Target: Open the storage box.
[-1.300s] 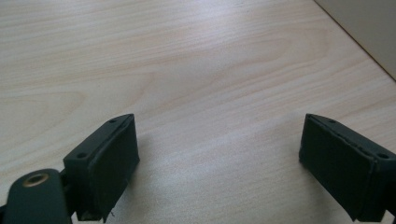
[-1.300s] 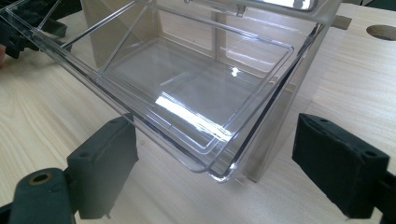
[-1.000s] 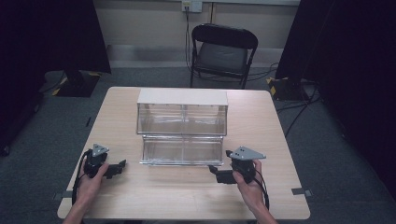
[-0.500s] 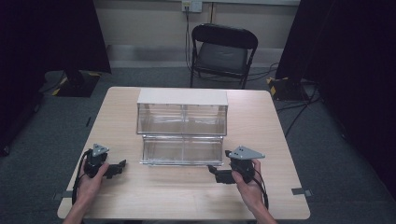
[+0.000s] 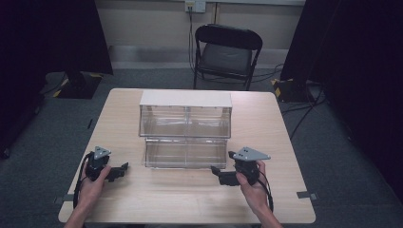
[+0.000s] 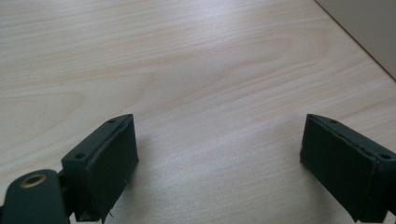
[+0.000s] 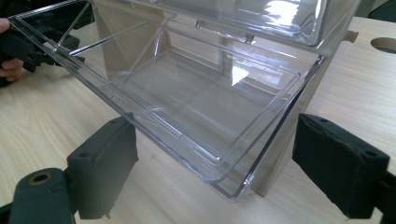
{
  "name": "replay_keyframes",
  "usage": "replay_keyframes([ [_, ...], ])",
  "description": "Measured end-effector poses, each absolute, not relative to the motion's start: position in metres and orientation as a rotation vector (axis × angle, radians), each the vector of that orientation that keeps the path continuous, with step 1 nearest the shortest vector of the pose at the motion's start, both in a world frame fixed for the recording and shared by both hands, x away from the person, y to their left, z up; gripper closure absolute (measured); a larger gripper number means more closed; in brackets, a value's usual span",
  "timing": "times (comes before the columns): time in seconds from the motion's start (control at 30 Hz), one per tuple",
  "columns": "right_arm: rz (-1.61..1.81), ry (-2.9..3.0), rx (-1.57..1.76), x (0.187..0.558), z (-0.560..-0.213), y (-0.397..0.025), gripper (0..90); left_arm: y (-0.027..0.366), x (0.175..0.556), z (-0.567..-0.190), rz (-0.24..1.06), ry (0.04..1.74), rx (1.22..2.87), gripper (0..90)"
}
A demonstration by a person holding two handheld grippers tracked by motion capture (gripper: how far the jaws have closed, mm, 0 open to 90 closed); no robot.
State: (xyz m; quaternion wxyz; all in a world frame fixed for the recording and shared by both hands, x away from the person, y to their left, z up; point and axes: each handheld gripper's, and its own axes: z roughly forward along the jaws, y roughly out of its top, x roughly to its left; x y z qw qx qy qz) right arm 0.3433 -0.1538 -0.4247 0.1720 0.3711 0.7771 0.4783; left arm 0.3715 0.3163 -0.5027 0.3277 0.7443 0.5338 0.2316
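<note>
Drawer [image 5: 185, 153] juts out between 2 wide-gaping claws (bare tabletop [image 5: 190, 199] beside both).

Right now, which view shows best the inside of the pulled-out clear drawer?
The right gripper view: the drawer is close, and its bare floor and divider are plain. The high view shows it small, in front of the cabinet. The left gripper view shows bare table.
</note>
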Motion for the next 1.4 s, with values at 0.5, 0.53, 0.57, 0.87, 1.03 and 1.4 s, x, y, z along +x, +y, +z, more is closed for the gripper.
replay_keyframes([
  [0.5,1.353,2.193,1.058,0.346,-0.418,-0.154,13.8,0.316,0.372,-0.503,0.607,1.398,1.949,10.5],
  [0.53,1.354,2.193,1.056,0.346,-0.418,-0.154,13.8,0.316,0.372,-0.503,0.606,1.398,1.949,10.5],
  [0.57,1.356,2.191,1.055,0.346,-0.417,-0.153,13.7,0.316,0.372,-0.503,0.606,1.398,1.949,10.5],
  [0.87,1.374,2.182,1.054,0.346,-0.416,-0.152,13.7,0.316,0.371,-0.503,0.605,1.398,1.949,10.5],
  [1.03,1.374,2.186,1.053,0.347,-0.414,-0.152,13.7,0.316,0.371,-0.503,0.607,1.398,1.949,10.5],
  [1.4,1.399,2.164,1.042,0.349,-0.406,-0.153,13.7,0.316,0.371,-0.503,0.607,1.398,1.949,10.5],
])
